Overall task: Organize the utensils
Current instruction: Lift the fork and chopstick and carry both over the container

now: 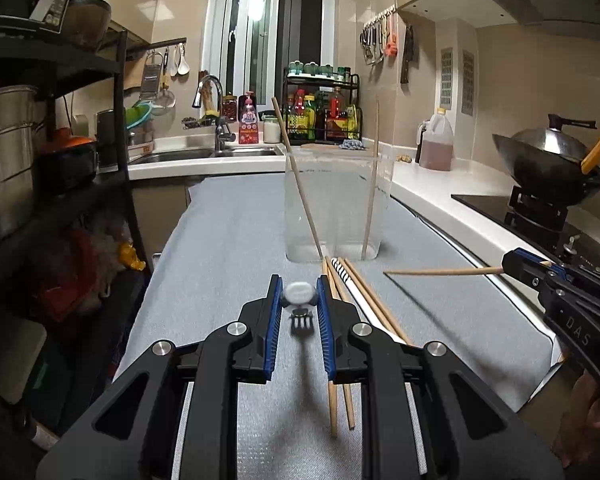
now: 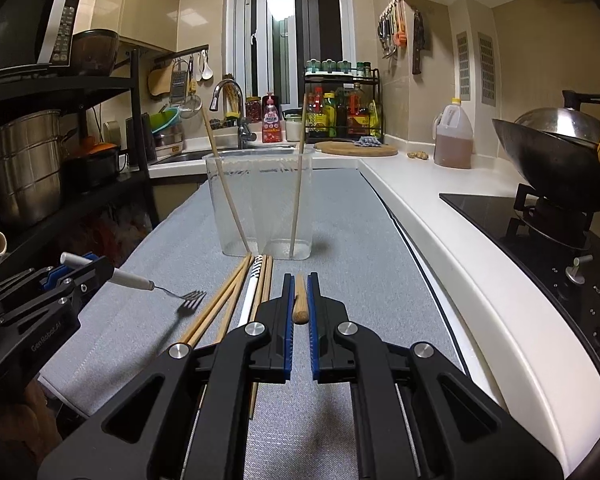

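A clear plastic two-part holder (image 1: 338, 204) (image 2: 262, 204) stands on the grey mat with one wooden chopstick leaning in each part. Several loose chopsticks (image 1: 360, 300) (image 2: 236, 300), one of them white (image 2: 252, 292), lie on the mat in front of it. My left gripper (image 1: 299, 294) (image 2: 96, 270) is shut on the white handle of a small fork (image 1: 300, 322) (image 2: 190, 300), tines above the mat. My right gripper (image 2: 299, 280) (image 1: 512, 266) is shut on a wooden chopstick (image 2: 299, 300) (image 1: 440, 271), held level above the mat.
A grey mat (image 2: 340, 240) covers the counter. A wok (image 2: 560, 160) on a gas stove is at the right, with an oil jug (image 2: 454, 136) behind. A black shelf with pots (image 1: 40, 160) stands at the left. Sink and bottle rack are at the back.
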The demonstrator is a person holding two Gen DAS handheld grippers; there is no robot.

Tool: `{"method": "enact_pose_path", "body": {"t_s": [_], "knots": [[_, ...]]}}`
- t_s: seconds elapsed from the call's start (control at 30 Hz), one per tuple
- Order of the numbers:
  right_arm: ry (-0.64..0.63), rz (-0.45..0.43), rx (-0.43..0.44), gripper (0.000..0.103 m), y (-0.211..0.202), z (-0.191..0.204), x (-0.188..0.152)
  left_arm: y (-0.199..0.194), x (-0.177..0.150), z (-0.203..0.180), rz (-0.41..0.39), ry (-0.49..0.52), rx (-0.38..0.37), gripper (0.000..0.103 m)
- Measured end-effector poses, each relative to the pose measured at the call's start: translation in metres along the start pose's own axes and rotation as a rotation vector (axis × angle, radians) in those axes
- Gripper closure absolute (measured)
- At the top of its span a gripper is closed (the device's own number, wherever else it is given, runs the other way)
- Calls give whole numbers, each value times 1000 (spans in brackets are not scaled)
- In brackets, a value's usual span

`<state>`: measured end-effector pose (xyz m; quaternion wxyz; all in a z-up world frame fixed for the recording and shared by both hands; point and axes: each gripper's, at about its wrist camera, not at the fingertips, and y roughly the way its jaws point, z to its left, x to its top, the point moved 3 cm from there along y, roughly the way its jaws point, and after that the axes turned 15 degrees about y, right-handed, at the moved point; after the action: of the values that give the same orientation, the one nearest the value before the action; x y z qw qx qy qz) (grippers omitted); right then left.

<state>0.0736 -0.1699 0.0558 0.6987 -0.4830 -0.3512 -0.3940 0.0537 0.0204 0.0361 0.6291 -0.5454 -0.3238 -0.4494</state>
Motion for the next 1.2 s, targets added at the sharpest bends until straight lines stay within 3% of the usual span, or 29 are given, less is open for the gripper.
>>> {"method": "enact_pose_path", "body": {"t_s": [0.53, 0.9, 1.2], "knots": [[1, 51, 65, 97, -2, 22, 63, 8, 48, 20, 24, -31, -54, 86], [-40, 114, 44, 96, 6, 30, 97, 15, 64, 38, 64, -59, -104, 86], [-62, 86, 47, 96, 1, 41, 124, 16, 84, 54, 89, -81, -129, 86]]}}
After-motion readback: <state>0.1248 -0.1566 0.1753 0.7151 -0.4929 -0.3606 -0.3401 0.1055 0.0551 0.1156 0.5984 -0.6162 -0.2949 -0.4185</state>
